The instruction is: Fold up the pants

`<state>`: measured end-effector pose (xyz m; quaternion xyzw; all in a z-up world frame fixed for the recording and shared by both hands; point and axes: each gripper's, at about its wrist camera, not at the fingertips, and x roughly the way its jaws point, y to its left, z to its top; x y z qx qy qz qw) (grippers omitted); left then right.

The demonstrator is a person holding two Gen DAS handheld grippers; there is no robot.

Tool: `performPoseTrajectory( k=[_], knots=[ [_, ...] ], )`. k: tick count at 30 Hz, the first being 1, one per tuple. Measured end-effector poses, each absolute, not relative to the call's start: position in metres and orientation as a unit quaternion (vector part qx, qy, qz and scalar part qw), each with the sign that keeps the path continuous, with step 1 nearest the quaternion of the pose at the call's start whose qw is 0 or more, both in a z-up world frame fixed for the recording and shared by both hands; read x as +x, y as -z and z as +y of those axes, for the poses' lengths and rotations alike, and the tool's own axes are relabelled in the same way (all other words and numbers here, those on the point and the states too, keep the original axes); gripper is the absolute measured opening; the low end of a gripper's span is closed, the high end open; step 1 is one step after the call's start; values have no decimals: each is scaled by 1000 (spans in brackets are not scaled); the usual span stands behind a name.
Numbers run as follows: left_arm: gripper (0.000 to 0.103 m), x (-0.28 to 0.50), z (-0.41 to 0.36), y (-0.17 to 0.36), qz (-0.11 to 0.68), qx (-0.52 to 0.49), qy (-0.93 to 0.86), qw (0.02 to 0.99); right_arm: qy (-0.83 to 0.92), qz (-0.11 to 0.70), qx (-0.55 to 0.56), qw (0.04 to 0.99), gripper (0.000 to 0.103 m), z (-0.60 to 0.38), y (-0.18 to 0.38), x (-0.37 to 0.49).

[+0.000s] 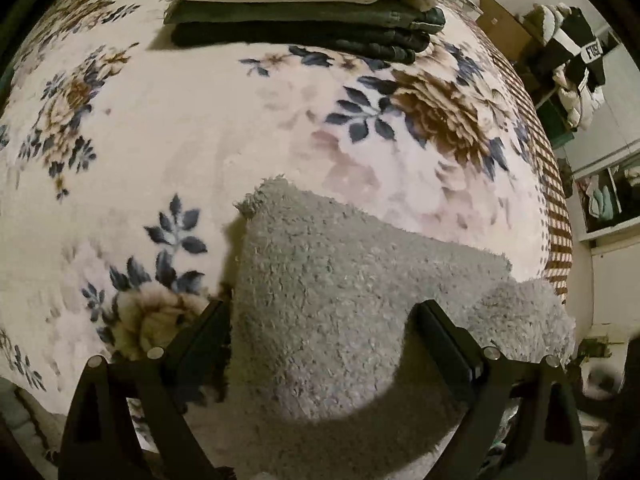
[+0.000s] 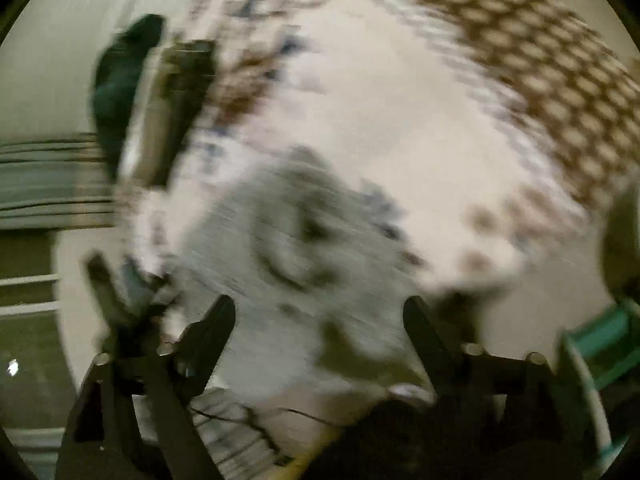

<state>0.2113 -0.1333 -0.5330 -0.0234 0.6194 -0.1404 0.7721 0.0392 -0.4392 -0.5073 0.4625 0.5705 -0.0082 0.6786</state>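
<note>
Fluffy grey pants [image 1: 340,280] lie folded on a floral blanket [image 1: 180,140] that covers the bed. My left gripper [image 1: 322,318] points steeply down over the near part of the pants. Its jaws stand wide apart, with grey cloth lying between them and neither pad pressing on it. The right wrist view is badly blurred. There the grey pants [image 2: 296,232] show just beyond my right gripper [image 2: 318,312], which is open with nothing gripped.
A stack of folded clothes [image 1: 300,20], white on top of dark ones, sits at the far side of the bed and also shows blurred as the stack [image 2: 172,100]. A brown checked cover [image 1: 556,208] edges the bed on the right. Hanging garments [image 1: 572,60] and shelves stand beyond it.
</note>
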Motion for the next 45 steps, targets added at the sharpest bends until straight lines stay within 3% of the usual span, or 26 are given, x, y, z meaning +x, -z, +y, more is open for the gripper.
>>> performPoseTrajectory(
  k=[3, 4, 5, 9, 12, 17, 20, 24, 25, 28, 29, 35, 39, 40, 42, 43, 45],
  knots=[
    [96, 211, -137, 529, 616, -11, 145, 775, -4, 581, 500, 642, 83, -429, 533, 89],
    [96, 211, -138, 528, 614, -7, 149, 775, -2, 579, 504, 641, 43, -429, 542, 94],
    [96, 211, -139, 526, 613, -3, 152, 775, -1, 582, 499, 642, 16, -426, 546, 105],
    [96, 210, -138, 522, 610, 5, 168, 775, 44, 571, 413, 708, 15, -445, 534, 126],
    [96, 210, -135, 524, 615, -8, 177, 769, 63, 592, 439, 673, 17, -472, 563, 127],
    [96, 207, -127, 526, 620, -29, 177, 764, 36, 567, 475, 672, 67, -484, 546, 97],
    [96, 206, -124, 530, 624, -39, 175, 760, 16, 556, 461, 691, 72, -474, 526, 70],
    [96, 205, -124, 533, 625, -42, 175, 760, -9, 608, 410, 680, 74, -446, 540, 47],
    [96, 205, -124, 533, 625, -40, 175, 760, -15, 623, 392, 676, 72, -440, 551, 47],
    [96, 204, -125, 532, 625, -34, 180, 759, -27, 642, 363, 675, 21, -427, 576, 47],
    [96, 204, -125, 532, 625, -31, 182, 759, -31, 642, 370, 671, 16, -426, 577, 46],
    [96, 203, -126, 529, 628, -16, 196, 753, -5, 575, 503, 645, 13, -456, 528, 7],
    [96, 205, -129, 529, 631, -16, 199, 750, 28, 596, 524, 607, 13, -474, 534, -11],
    [96, 205, -130, 529, 631, -16, 200, 749, 39, 621, 505, 598, 18, -474, 545, -10],
    [96, 206, -132, 530, 633, -14, 200, 747, 45, 684, 437, 582, 41, -467, 573, -3],
    [96, 205, -132, 529, 633, -14, 202, 747, 51, 709, 401, 579, 60, -461, 579, 5],
    [96, 203, -132, 526, 633, -13, 208, 746, 45, 708, 368, 601, 60, -458, 571, 17]
  ],
)
